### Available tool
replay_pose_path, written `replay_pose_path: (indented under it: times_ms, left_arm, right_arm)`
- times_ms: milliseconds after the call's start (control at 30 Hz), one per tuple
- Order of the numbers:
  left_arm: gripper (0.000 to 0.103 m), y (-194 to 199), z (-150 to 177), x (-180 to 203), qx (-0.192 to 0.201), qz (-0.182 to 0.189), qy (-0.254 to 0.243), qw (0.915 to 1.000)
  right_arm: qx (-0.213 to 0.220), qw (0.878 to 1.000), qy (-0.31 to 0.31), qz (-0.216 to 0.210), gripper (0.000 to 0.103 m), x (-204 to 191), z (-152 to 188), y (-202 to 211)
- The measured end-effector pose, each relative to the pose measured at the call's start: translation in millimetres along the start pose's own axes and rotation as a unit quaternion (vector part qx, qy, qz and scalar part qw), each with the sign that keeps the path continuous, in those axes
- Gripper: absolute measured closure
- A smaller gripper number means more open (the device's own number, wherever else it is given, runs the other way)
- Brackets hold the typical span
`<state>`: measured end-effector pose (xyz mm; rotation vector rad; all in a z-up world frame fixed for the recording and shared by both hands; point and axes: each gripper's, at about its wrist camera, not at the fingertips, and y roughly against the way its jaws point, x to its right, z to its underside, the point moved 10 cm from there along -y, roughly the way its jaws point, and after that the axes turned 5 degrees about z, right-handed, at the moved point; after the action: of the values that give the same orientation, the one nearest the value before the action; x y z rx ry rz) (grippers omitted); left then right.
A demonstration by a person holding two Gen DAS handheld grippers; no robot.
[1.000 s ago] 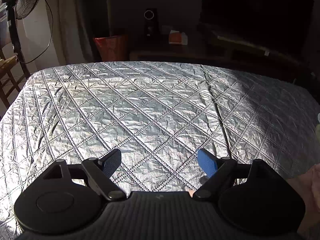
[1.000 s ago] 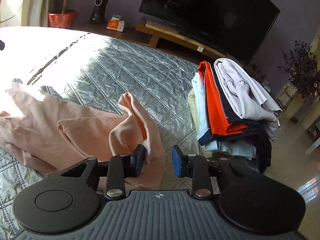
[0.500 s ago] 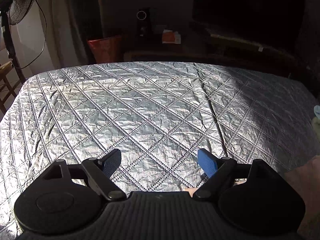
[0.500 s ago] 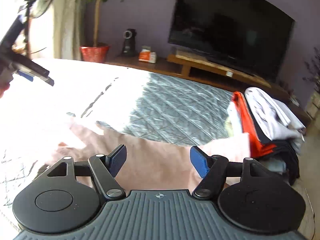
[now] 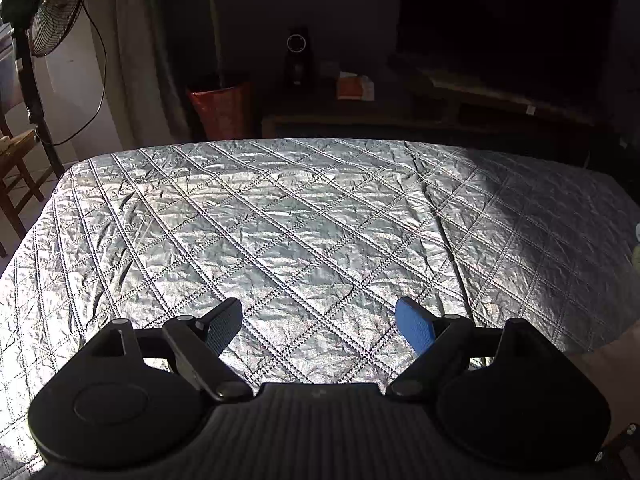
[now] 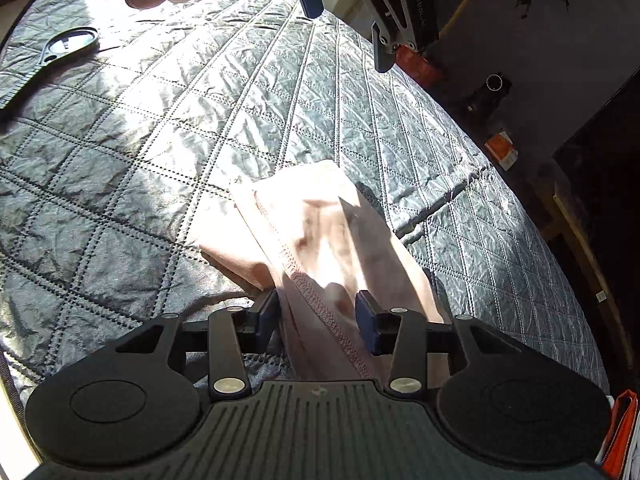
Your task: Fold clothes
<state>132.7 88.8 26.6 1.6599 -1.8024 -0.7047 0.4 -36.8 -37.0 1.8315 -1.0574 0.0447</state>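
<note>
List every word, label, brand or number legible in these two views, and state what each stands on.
Nothing reads clearly enough to quote.
Left hand-held gripper: pale lettering along its side arm, too blurred to read.
Orange box on the bench: print too small.
White tag on the TV bench: too small.
Pink garment: no print showing.

A pale pink garment [image 6: 320, 236] is seen between the fingers of the right tongs [image 6: 316, 314], bunched and creased. A stitched hem is shown along its edge. Beyond the tongs its folded end is laid on the quilted bed cover.
</note>
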Motion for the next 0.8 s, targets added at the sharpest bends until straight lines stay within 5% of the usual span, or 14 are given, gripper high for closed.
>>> replay_pose_path:
  times_ms: [167,267,400,500,533,567,667,733,800]
  left_arm:
    - [0.022,6,-3,-13,0.005,-0.003,0.012,0.9999]
    - [0.022,10,-8,-24,0.012,-0.008,0.025,0.9996]
    - [0.021,15,-12,-46,0.021,-0.019,0.050,0.9983]
    - [0.021,15,-9,-54,0.017,-0.016,0.062,0.9978]
    - [0.021,15,-8,-54,0.017,-0.015,0.059,0.9980]
    - [0.021,17,-8,-53,0.018,-0.013,0.055,0.9982]
    - [0.021,18,-8,-51,0.020,-0.007,0.051,0.9985]
    - [0.021,17,-7,-49,0.018,-0.005,0.048,0.9987]
    - [0.021,16,-5,-46,0.017,-0.005,0.044,0.9989]
  right_arm:
    - [0.029,0.998,-0.054,0.004,0.095,6,-39,-21]
    - [0.063,0.998,-0.008,-0.009,0.095,-17,-67,-26]
    - [0.074,0.992,0.060,-0.081,0.090,-66,-70,-23]
    - [0.077,0.992,-0.038,-0.094,0.076,-40,-57,-7]
    - [0.074,0.989,-0.098,-0.084,0.062,-17,-48,-1]
    - [0.071,0.982,-0.164,-0.068,0.048,11,-38,5]
    - [0.059,0.936,-0.347,0.006,0.031,106,17,22]
    - [0.041,0.887,-0.456,0.058,0.034,169,67,29]
    - [0.025,0.857,-0.509,0.079,0.055,207,108,29]
